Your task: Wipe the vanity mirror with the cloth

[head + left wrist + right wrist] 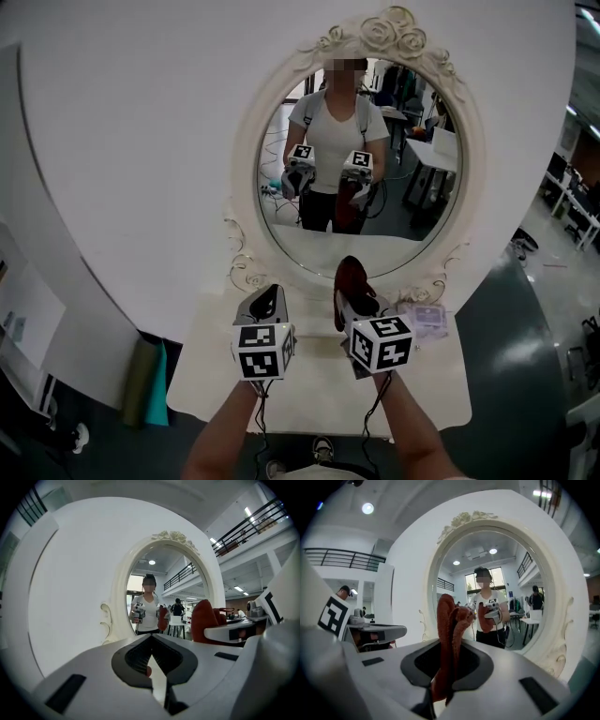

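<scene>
Head view, looking steeply down: the oval vanity mirror [361,159] fills twelve o'clock above the white tabletop [309,403]. Wiping looks not yet begun. The next move calls for raising the red cloth [349,286], now at the frame's six o'clock, flat onto the glass. The right gripper [359,305] is clamped on the cloth, while the left gripper [267,300], at seven o'clock, appears closed on nothing.

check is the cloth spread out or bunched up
Bunched up: the cloth stands in narrow upright folds, pinched between the right gripper's closed jaws.
</scene>
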`<state>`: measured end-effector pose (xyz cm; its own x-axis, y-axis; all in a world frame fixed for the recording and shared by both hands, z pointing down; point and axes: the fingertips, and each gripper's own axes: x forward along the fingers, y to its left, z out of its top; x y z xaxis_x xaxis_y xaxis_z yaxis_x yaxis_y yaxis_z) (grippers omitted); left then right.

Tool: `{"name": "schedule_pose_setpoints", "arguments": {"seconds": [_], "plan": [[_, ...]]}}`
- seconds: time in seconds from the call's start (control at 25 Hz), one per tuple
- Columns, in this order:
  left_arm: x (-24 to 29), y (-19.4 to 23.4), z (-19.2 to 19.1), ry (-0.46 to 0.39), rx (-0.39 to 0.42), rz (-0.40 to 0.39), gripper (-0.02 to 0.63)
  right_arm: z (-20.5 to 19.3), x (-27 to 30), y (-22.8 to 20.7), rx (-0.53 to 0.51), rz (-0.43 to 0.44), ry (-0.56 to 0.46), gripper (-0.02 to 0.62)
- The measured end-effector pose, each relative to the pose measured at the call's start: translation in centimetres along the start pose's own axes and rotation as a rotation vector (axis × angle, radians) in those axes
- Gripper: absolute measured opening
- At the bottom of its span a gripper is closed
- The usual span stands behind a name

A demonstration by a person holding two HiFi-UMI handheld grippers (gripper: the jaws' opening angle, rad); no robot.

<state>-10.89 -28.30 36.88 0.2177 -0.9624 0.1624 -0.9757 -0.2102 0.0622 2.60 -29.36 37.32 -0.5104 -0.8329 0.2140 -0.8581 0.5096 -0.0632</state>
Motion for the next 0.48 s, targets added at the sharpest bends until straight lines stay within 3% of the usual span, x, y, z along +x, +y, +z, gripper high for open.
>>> {"name": "schedule_pose_setpoints", "arguments": {"seconds": [0.2,0.48], "plan": [[1.4,1.4,8.7,-0.083,0.012,-0.017,0.005,10.0,1.7,0.8,-0.322,0.012,-0.047,0.058],[2.4,2.8,19.2,-0.189,0.027,-0.037,0.005,21.8,4.4,2.0,-0.959,-0.187,-0.050,0.058]]}}
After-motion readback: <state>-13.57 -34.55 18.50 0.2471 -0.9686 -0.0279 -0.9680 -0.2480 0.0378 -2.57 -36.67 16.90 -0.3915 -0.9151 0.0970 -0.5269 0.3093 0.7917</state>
